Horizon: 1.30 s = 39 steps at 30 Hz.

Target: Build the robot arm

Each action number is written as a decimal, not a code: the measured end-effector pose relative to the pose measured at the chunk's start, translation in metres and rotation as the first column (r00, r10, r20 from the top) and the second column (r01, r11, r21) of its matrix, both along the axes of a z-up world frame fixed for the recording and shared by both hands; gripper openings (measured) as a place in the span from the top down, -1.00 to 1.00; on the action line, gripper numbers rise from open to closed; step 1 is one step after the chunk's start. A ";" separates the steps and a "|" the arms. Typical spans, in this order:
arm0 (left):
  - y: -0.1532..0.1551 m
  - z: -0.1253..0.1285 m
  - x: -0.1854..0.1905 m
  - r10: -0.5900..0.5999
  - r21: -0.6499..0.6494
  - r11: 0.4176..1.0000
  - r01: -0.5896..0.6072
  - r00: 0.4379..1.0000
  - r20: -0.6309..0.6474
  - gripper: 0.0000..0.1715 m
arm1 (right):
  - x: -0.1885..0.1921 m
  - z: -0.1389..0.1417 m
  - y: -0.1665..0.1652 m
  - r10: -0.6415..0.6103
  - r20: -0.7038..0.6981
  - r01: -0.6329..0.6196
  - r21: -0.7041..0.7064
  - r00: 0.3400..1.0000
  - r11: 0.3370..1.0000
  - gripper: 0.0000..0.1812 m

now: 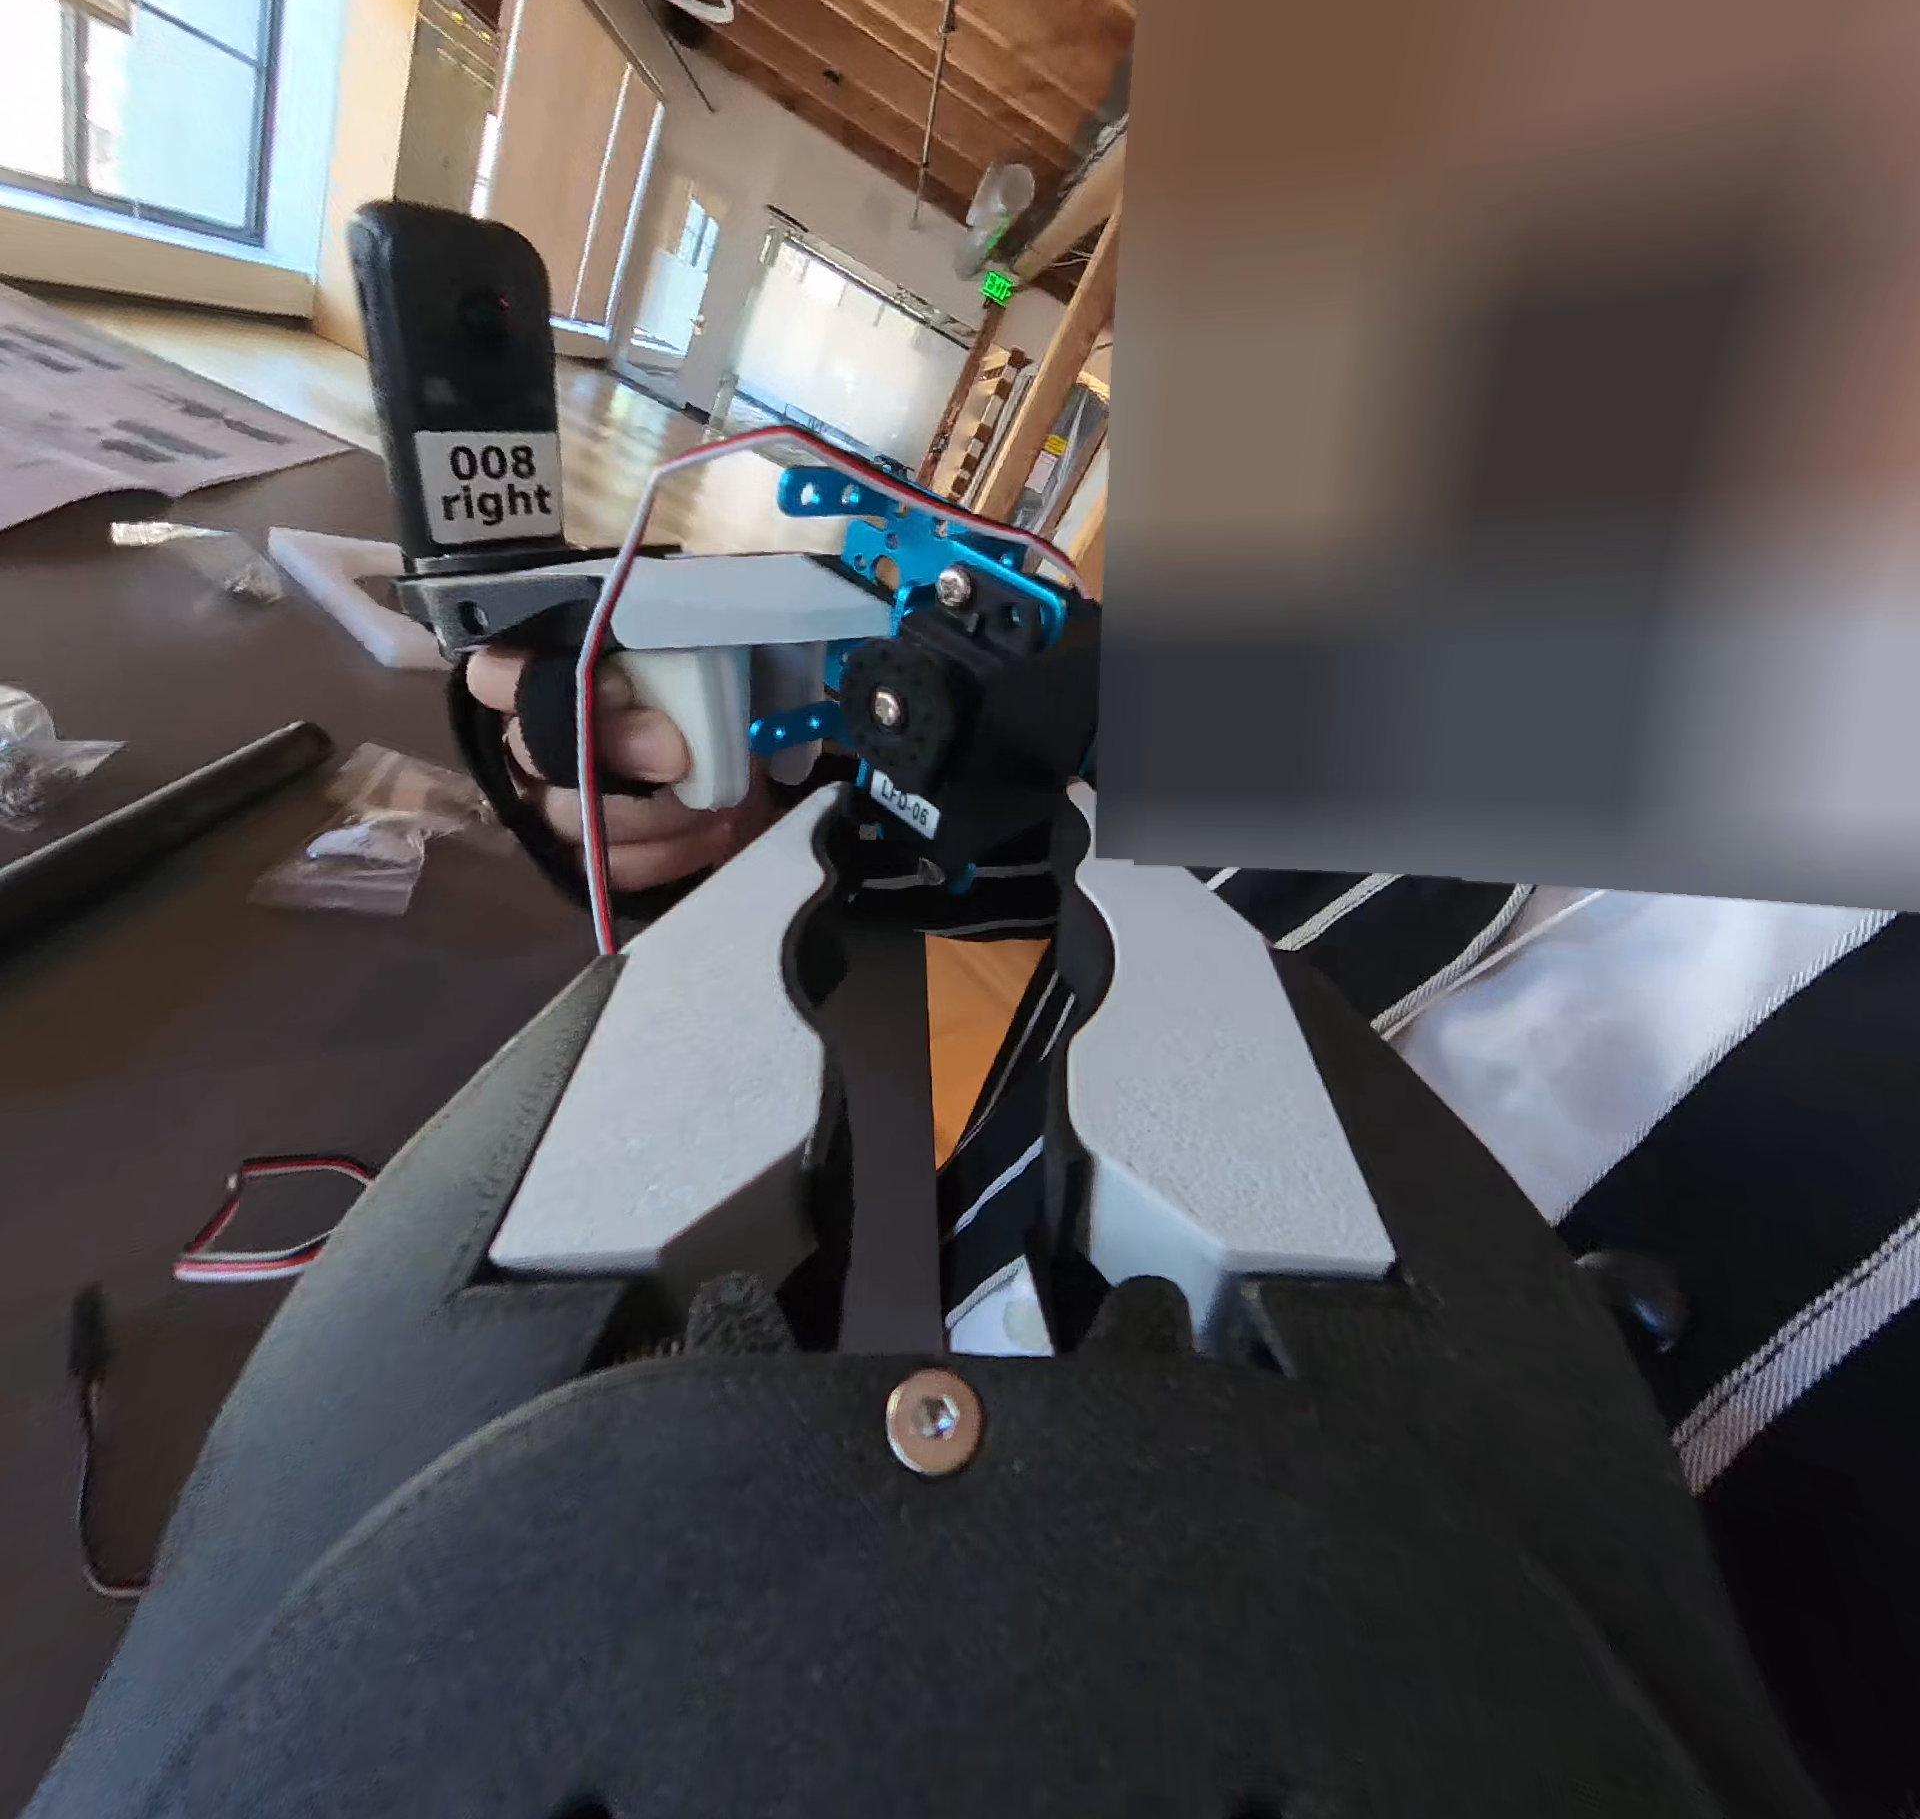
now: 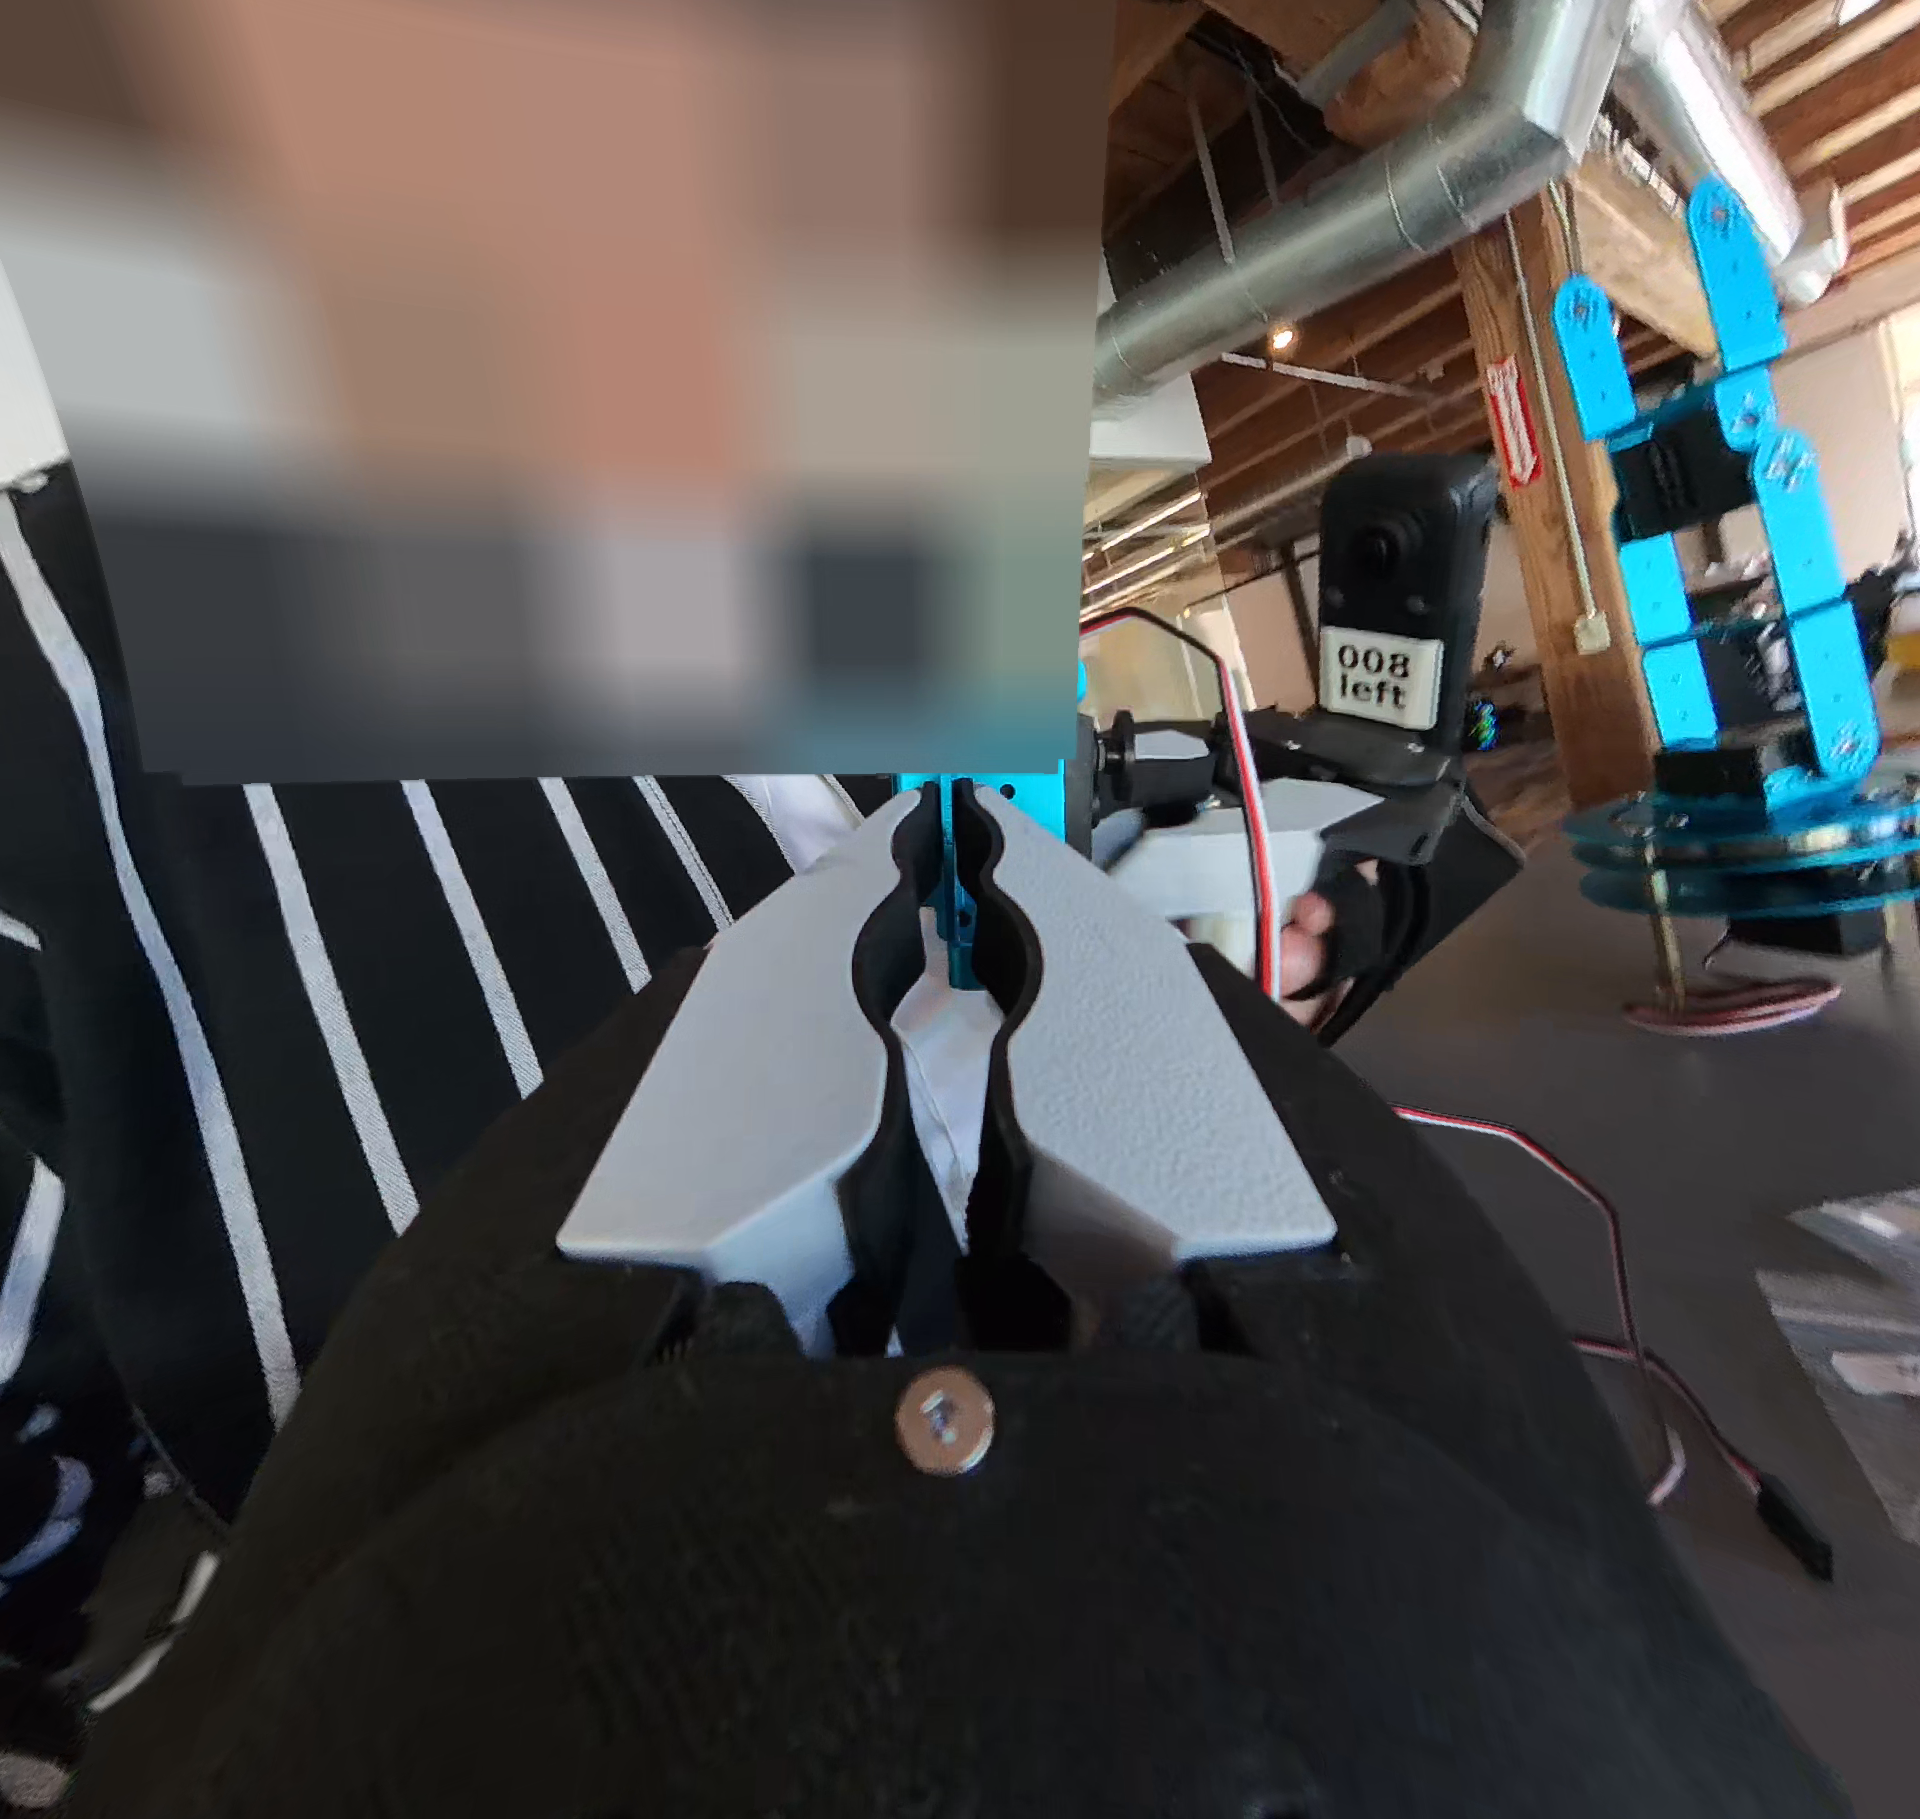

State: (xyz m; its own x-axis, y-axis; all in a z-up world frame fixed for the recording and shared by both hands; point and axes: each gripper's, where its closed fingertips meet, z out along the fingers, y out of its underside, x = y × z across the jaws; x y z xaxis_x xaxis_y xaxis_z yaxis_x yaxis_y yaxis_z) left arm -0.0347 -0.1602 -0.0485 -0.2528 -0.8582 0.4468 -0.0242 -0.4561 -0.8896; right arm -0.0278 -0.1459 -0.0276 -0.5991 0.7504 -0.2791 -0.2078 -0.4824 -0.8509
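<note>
Two hand-held grippers, both raised in front of a person in a black garment with white stripes (image 2: 312,938), meeting on one small assembly.

Item 1: left gripper (image 1: 951,824). Grey fingers with black inner pads, jaws part-way apart, the tips set against either side of a black servo (image 1: 914,720); it grasps the servo body. A red, white and black lead (image 1: 623,574) arches up from the servo and hangs down past the left finger.

Item 2: right gripper (image 2: 956,813). Jaws drawn almost together, clenched on a thin blue bracket (image 2: 957,896) standing upright between the pads. In the left wrist view the same bracket sits on top of the servo, fixed with a silver screw. The person's hand (image 1: 613,772) wraps the white handle (a black strap crosses the fingers), and a black camera (image 1: 457,367) with a white label stands upright on the gripper's rear.

Item 3: servo and bracket together, held in the air between the two grippers, above the near edge of a dark table (image 1: 208,1042).

Item 4: table contents, left wrist view. Clear bags of small hardware (image 1: 364,844), a black tube (image 1: 156,813) lying at a slant, a loose three-colour lead (image 1: 260,1239), a white block (image 1: 332,574) and a flat cardboard sheet (image 1: 125,419) farther back.

Item 5: right wrist view. Blue robot arm (image 2: 1714,574) on a round base, upright on the table, well apart from both grippers.
</note>
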 end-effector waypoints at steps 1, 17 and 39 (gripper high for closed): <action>-0.001 0.001 0.001 -0.002 0.010 1.000 0.002 1.000 0.003 0.60 | 0.003 0.001 -0.001 -0.010 -0.013 0.010 0.018 1.000 1.000 1.00; -0.007 0.005 0.008 -0.023 0.078 0.997 0.025 1.000 -0.020 0.61 | 0.010 0.005 -0.011 -0.034 -0.080 0.043 0.109 0.996 0.993 1.00; 0.012 0.003 -0.001 -0.050 -0.193 0.980 0.050 0.999 0.003 0.62 | 0.004 0.000 0.008 -0.089 -0.008 0.089 -0.007 0.996 0.996 1.00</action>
State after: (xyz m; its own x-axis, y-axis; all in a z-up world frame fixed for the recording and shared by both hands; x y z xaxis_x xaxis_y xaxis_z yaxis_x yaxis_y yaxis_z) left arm -0.0356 -0.1480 -0.0459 -0.2923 -0.7419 0.6035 -0.0525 -0.6176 -0.7847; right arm -0.0234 -0.1375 -0.0274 -0.5328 0.7987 -0.2797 -0.2573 -0.4678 -0.8456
